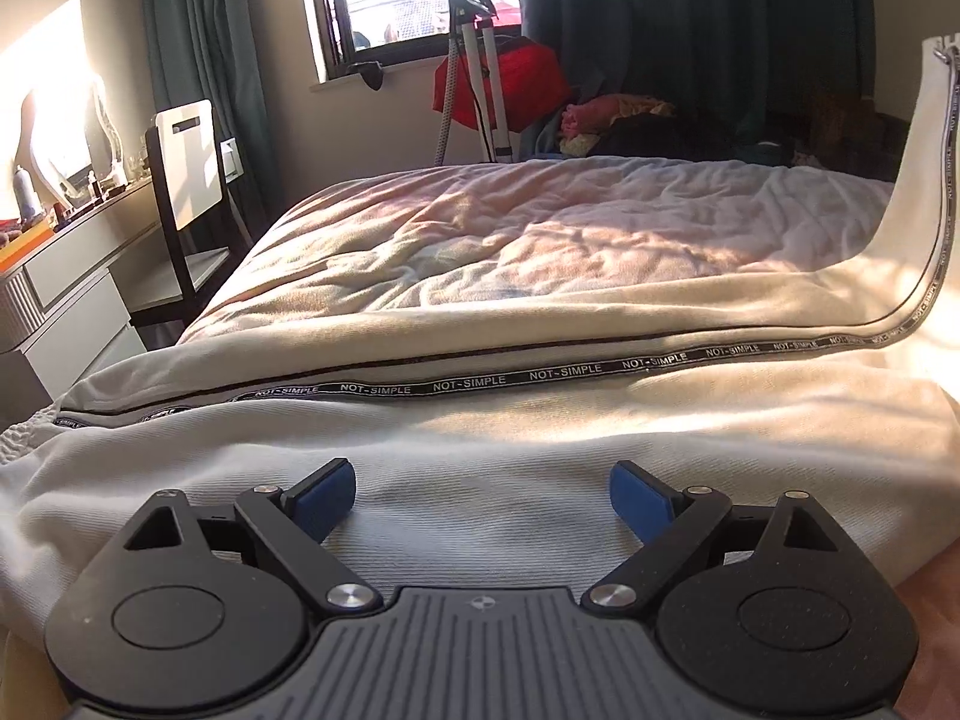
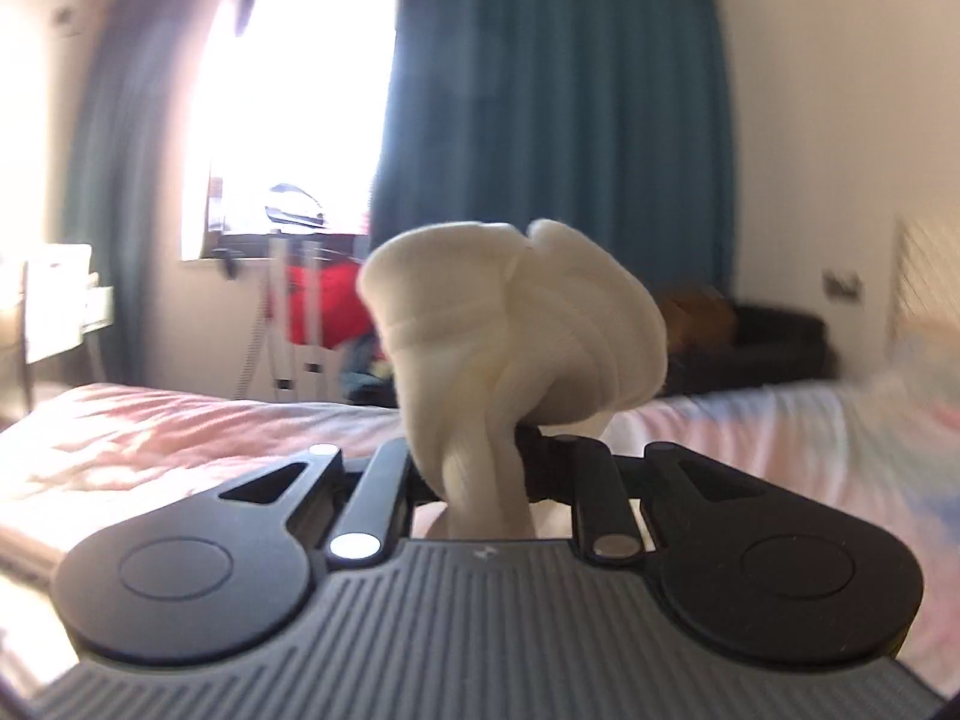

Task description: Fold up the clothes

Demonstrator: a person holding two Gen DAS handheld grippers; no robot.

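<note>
Left gripper (image 1: pixel 481 501), blue-padded fingers spread, empty, above cream ribbed-cotton garment (image 1: pixel 480 450) on the bed (image 1: pixel 480 228).
Right gripper (image 2: pixel 480 468) pinches its bunched end aloft; we judge its black-taped seam (image 1: pixel 480 383) runs crosswise.

Fingertips of right gripper (image 2: pixel 480 456) buried under bunched cream garment (image 2: pixel 516 324). Whole right view smeared. Garment's raised end (image 1: pixel 936 120) cut off at frame edge.
</note>
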